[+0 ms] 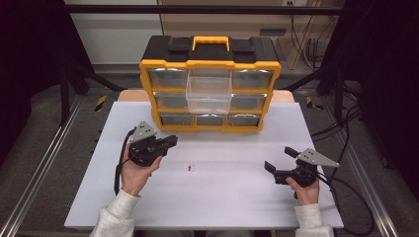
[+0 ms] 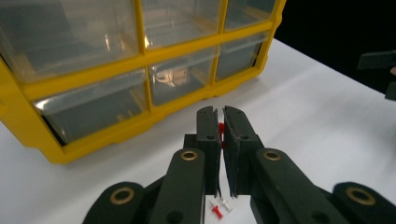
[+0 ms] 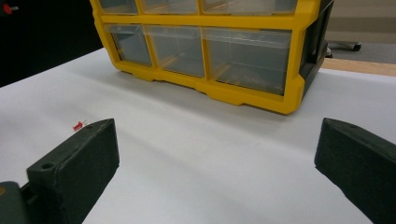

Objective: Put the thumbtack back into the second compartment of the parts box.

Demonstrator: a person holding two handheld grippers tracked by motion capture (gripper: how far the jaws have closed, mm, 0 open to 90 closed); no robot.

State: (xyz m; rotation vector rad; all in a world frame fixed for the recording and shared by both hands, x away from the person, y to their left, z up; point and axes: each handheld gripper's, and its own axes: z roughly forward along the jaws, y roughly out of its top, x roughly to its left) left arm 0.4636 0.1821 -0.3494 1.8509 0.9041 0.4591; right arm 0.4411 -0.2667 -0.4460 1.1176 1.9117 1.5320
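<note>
Pushpin [image 2: 221, 128], red, sits pinched between the left gripper's [image 2: 221, 122] nearly closed jaws; right gripper [image 1: 279, 165] jaws spread wide above the worktop [image 1: 222, 197]; one organizer [image 1: 210, 84] drawer [image 1: 209, 94] protrudes.

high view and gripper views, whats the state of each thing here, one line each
Organizer box: upright at the table's far side.
Middle drawer: pulled out, looks empty.
Other drawers: pushed in.
Left gripper: shut on a red pushpin.
Right gripper: open, holding nothing.
Loose pushpins: lying on the white table.
</note>
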